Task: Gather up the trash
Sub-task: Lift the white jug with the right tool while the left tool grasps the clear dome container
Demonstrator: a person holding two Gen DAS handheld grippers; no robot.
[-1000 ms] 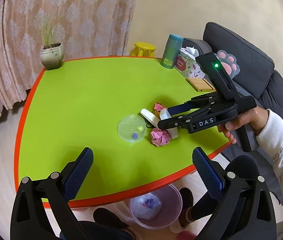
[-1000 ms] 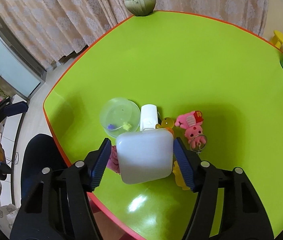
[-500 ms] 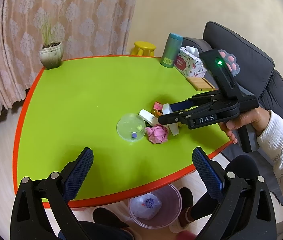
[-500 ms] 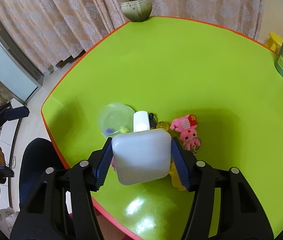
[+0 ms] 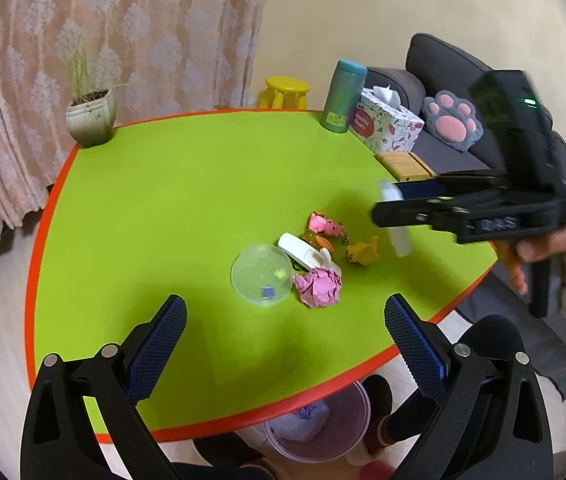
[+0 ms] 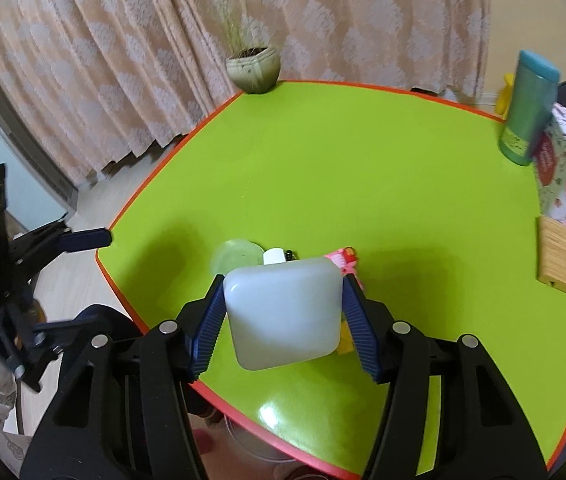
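My right gripper (image 6: 283, 280) is shut on a white square plastic container (image 6: 283, 314), held in the air above the table's near edge. In the left wrist view that container (image 5: 398, 236) shows edge-on in the right gripper (image 5: 387, 204). On the green table (image 5: 187, 184) lie a crumpled pink paper ball (image 5: 319, 286), a clear round lid (image 5: 261, 278), a white flat bottle (image 5: 301, 250), a pink toy (image 5: 325, 226) and a yellow toy (image 5: 361, 254). My left gripper (image 5: 283, 344) stands open over the table's front edge with nothing between its fingers.
A clear bin (image 5: 319, 428) with some trash stands on the floor under the table's front edge. A plant pot (image 5: 91, 118), a teal tumbler (image 5: 341, 96), a tissue box (image 5: 387, 122) and a wooden box (image 5: 407, 166) line the far and right edges. A sofa (image 5: 455, 68) is behind.
The right gripper tightened slightly on the white container, then lifted it off the table and away from the small pile. The left gripper stayed put.
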